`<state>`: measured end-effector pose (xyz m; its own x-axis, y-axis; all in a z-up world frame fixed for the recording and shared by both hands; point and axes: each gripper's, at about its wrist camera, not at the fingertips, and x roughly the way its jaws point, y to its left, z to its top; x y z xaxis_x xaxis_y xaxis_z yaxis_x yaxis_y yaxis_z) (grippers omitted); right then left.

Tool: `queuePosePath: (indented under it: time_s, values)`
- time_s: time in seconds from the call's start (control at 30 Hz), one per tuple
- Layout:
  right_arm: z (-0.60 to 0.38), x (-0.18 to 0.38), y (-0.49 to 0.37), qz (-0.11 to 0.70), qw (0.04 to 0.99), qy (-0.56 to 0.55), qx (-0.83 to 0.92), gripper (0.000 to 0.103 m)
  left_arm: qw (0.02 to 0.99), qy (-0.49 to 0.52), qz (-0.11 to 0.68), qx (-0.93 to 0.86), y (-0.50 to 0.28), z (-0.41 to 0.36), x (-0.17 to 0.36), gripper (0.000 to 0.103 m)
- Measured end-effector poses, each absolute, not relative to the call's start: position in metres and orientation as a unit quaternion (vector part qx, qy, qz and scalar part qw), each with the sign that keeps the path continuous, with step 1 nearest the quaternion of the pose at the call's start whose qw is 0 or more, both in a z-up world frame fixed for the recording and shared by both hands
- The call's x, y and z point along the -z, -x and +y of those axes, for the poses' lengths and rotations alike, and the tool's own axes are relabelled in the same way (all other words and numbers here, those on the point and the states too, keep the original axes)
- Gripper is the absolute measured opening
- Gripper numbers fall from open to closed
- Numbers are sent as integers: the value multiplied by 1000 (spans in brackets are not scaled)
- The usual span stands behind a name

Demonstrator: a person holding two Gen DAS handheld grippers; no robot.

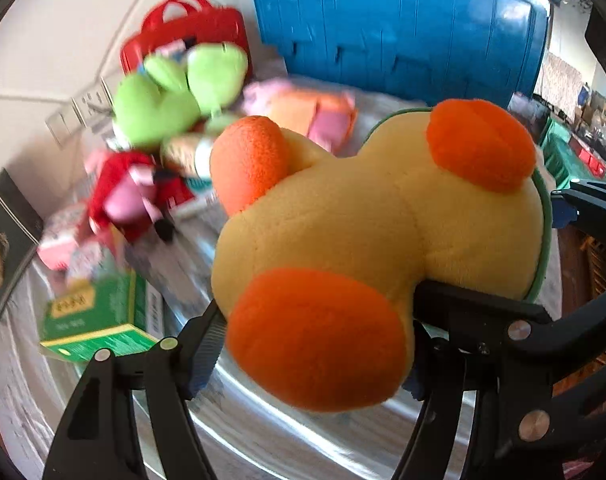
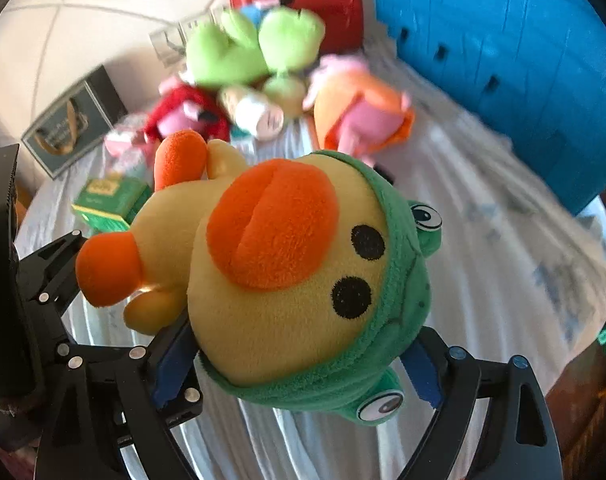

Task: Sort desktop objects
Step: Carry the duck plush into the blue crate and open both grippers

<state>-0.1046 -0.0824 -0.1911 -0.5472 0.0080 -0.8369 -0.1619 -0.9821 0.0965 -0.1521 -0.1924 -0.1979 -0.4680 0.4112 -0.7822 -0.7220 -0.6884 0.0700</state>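
Note:
A yellow duck plush point(image 1: 363, 220) with orange feet, an orange beak and a green frog hood hangs above the table, held from both ends. My left gripper point(image 1: 319, 308) is shut on its body by the feet, with the pads pressing in on either side. My right gripper point(image 2: 299, 364) is shut on the hooded head point(image 2: 283, 280), its blue pads against the hood. In the right wrist view the left gripper point(image 2: 55, 280) shows at the left edge. A blue crate point(image 1: 403, 28) stands at the back right. A red basket point(image 1: 191, 28) sits at the back left.
Behind the duck lie a green plush point(image 2: 243, 48), a red plush point(image 2: 183, 116) and an orange and pink plush point(image 2: 363, 112). A green box point(image 2: 111, 200) and a dark picture box point(image 2: 71, 120) lie to the left. A white cloth point(image 2: 483, 260) covers the table.

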Motion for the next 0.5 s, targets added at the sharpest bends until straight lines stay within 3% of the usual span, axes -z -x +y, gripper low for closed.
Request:
queuePosePath:
  time_s: [0.5]
  values:
    - [-40, 80, 75, 27, 70, 367, -927, 91, 341, 276, 167, -883, 130, -141, 95, 72]
